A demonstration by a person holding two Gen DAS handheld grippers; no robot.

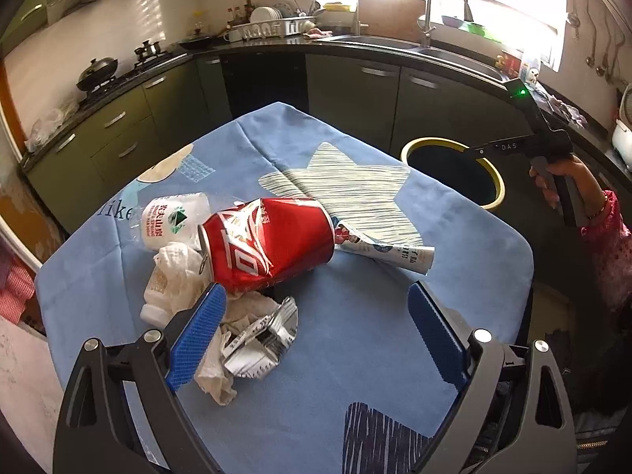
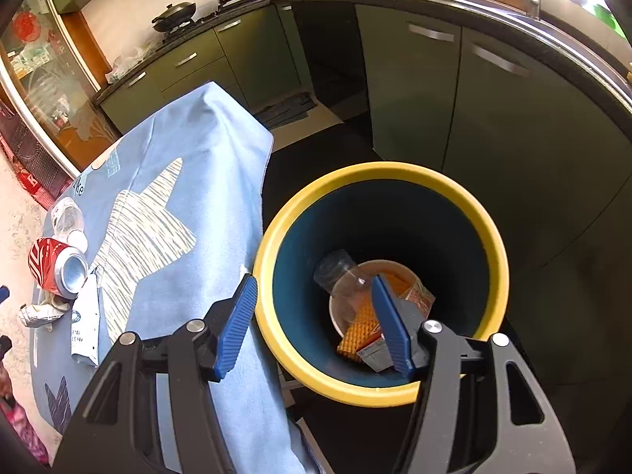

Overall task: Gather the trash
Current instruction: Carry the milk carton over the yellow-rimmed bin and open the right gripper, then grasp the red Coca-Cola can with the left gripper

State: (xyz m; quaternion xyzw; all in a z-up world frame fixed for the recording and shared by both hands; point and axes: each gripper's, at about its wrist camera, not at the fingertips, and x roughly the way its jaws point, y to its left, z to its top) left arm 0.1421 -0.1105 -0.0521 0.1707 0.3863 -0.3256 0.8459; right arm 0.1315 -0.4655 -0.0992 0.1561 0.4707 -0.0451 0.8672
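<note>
A crushed red cola can (image 1: 268,243) lies on the blue tablecloth (image 1: 355,316) with a white plastic bottle (image 1: 173,217), crumpled tissue (image 1: 185,276), a silver foil wrapper (image 1: 260,343) and a flattened tube (image 1: 387,249). My left gripper (image 1: 316,312) is open and empty just in front of this pile. My right gripper (image 2: 314,296) is open and empty above the yellow-rimmed bin (image 2: 493,252). The bin holds a clear bottle (image 2: 343,276), a bowl and orange wrappers (image 2: 363,328). The can (image 2: 55,268) also shows in the right wrist view.
The bin (image 1: 493,170) stands on the floor beside the table's right edge. Green kitchen cabinets (image 1: 355,94), a stove with a wok (image 1: 96,73) and a sink (image 1: 395,43) surround the table. The person's arm in a pink sleeve (image 1: 608,245) is at right.
</note>
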